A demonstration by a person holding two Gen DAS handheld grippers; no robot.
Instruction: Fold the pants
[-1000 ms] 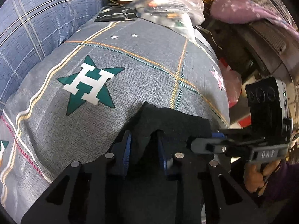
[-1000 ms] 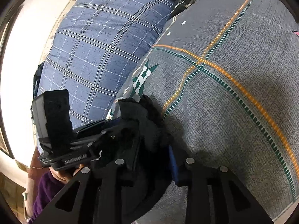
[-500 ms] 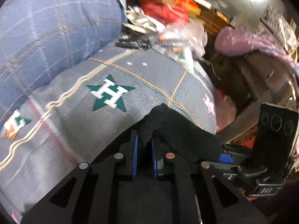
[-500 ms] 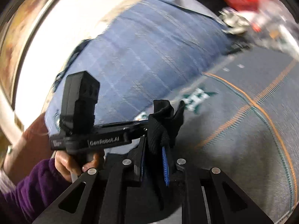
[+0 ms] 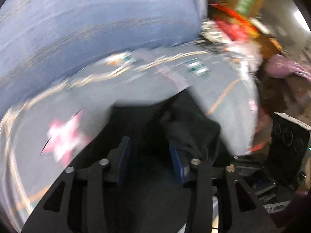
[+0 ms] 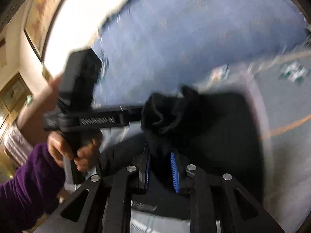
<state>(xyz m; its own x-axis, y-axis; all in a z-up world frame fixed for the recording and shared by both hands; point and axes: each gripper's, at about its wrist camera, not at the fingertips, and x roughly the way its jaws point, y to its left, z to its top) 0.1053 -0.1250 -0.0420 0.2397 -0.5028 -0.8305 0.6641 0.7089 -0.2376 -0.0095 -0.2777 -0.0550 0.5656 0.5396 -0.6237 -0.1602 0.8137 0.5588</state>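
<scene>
The black pants [image 5: 186,128] hang bunched in front of both grippers, lifted above the grey bedspread [image 5: 97,101]. In the left wrist view my left gripper [image 5: 149,155] has its blue pads spread wide, with dark cloth between them and draped over the right pad. In the right wrist view my right gripper [image 6: 160,167] is shut on a fold of the pants [image 6: 171,112]. The left gripper's body [image 6: 87,118] reaches in from the left, its tip buried in the same bunch. Both views are motion-blurred.
A large blue plaid pillow [image 5: 87,29] lies behind the bedspread. Bags and red boxes [image 5: 233,27] are piled at the far end of the bed. A purple cloth [image 5: 281,68] and dark furniture stand to the right. A framed picture hangs on the wall [image 6: 38,15].
Both grippers have lifted the pants up and back from the bed. The left gripper's pads, closed on the cloth half a second ago, now stand wide apart. The cameras have tilted up fast.
</scene>
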